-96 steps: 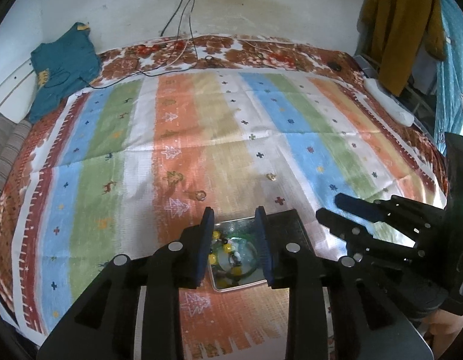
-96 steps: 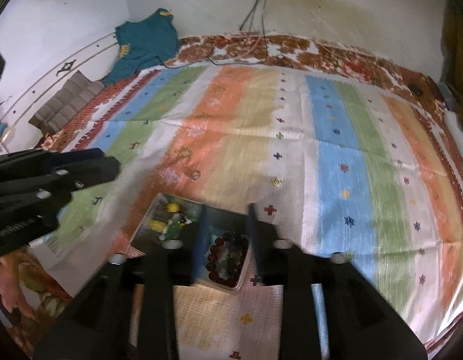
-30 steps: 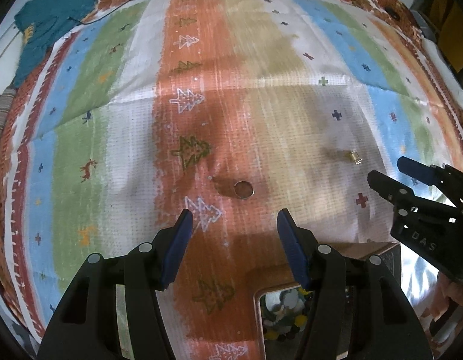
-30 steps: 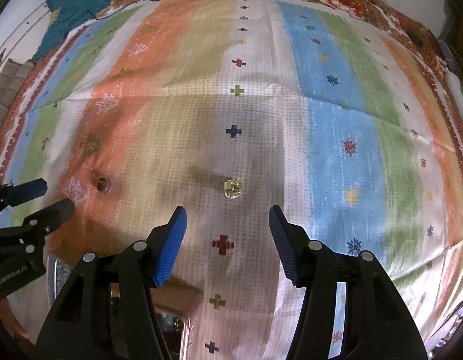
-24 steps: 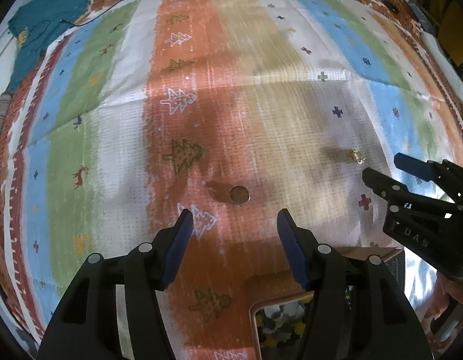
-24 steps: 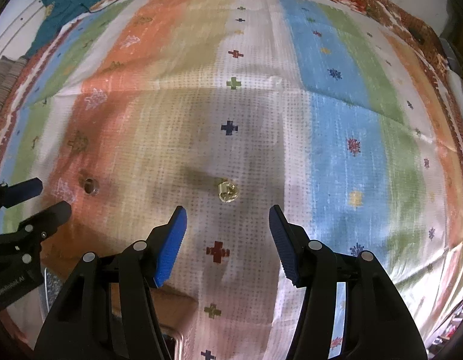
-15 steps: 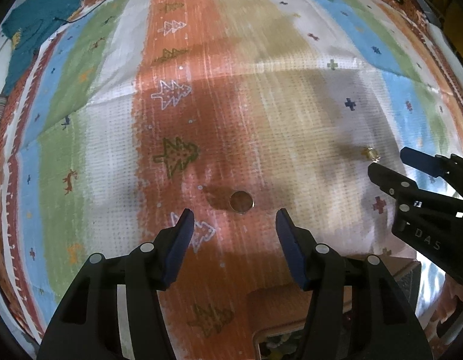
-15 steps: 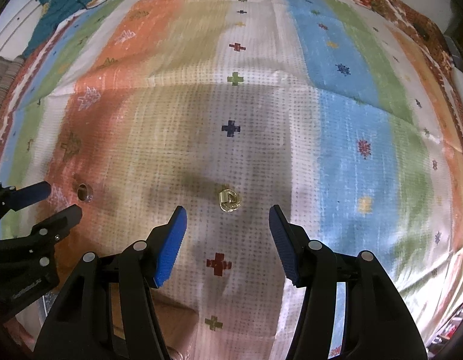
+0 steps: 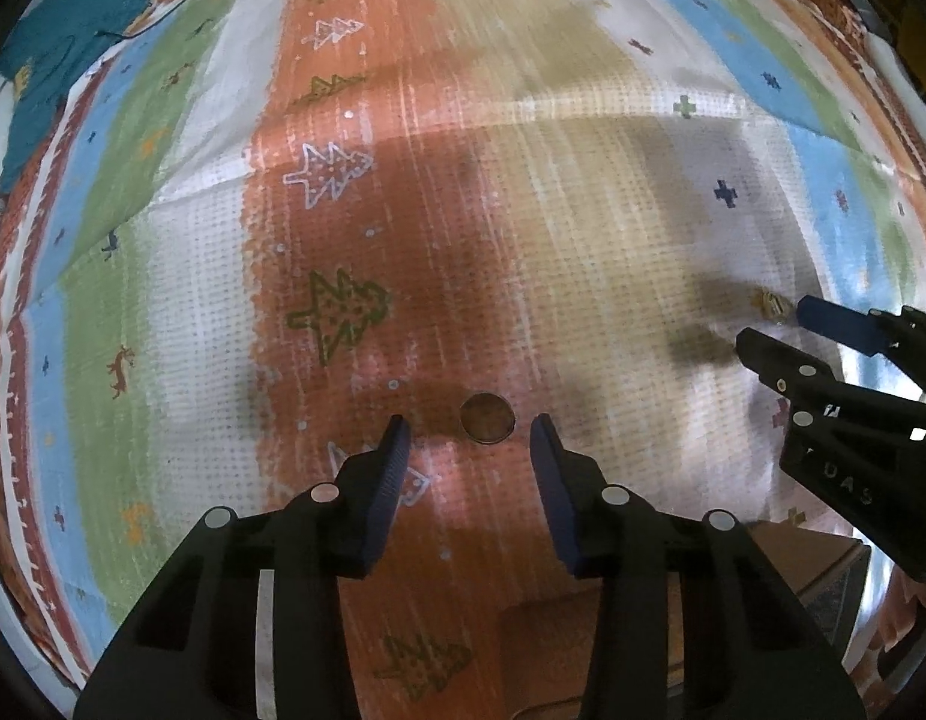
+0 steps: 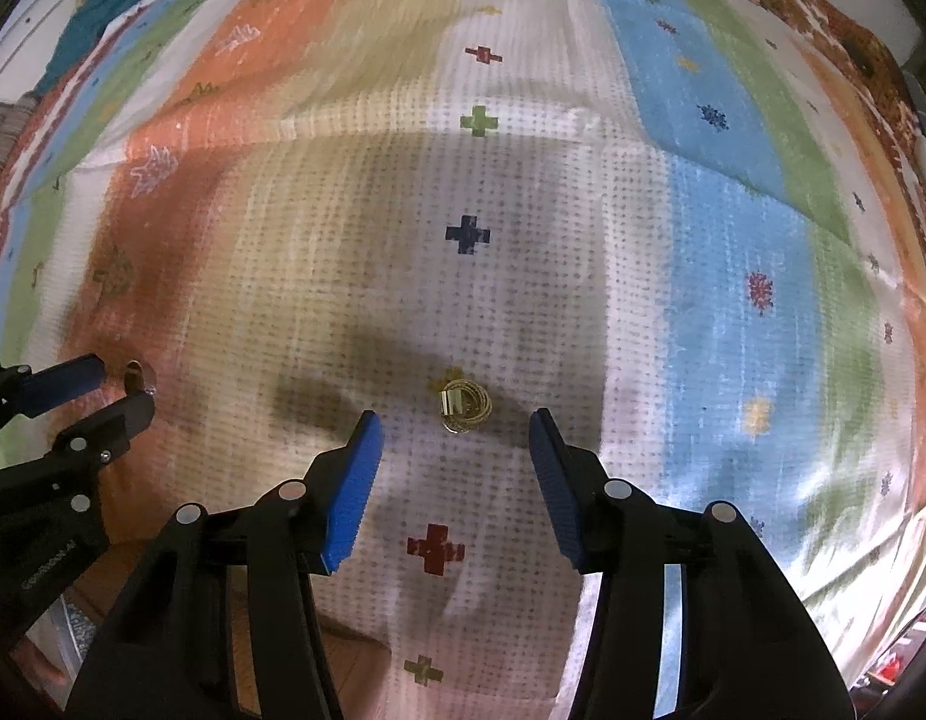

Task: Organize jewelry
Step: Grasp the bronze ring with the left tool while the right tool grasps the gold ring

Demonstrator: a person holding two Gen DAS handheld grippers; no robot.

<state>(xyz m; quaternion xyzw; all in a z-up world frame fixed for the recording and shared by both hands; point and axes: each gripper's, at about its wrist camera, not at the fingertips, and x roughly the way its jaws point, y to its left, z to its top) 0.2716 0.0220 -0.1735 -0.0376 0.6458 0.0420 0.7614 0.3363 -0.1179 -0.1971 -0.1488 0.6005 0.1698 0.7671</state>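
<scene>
A plain metal ring [image 9: 487,417] lies flat on the orange stripe of the striped cloth. My left gripper [image 9: 469,429] is open and low over the cloth, its fingertips on either side of the ring, just short of it. A small gold ornate ring [image 10: 463,403] lies on the white dotted stripe. My right gripper [image 10: 453,426] is open with the gold ring just ahead of the gap between its blue pads [image 10: 354,486]. The gold ring also shows in the left wrist view [image 9: 770,303], next to the right gripper [image 9: 781,327]. The left gripper [image 10: 111,387] and plain ring [image 10: 134,373] show in the right wrist view.
A striped cloth [image 9: 162,276] covers the bed. A corner of the jewelry box [image 9: 823,576] lies near the bottom right of the left wrist view. A teal garment [image 9: 60,54] lies at the far left. A cable runs along the far edge.
Both grippers have come forward and down from the jewelry box to the cloth. Each ring now sits close to the gap of its gripper. Both stay open.
</scene>
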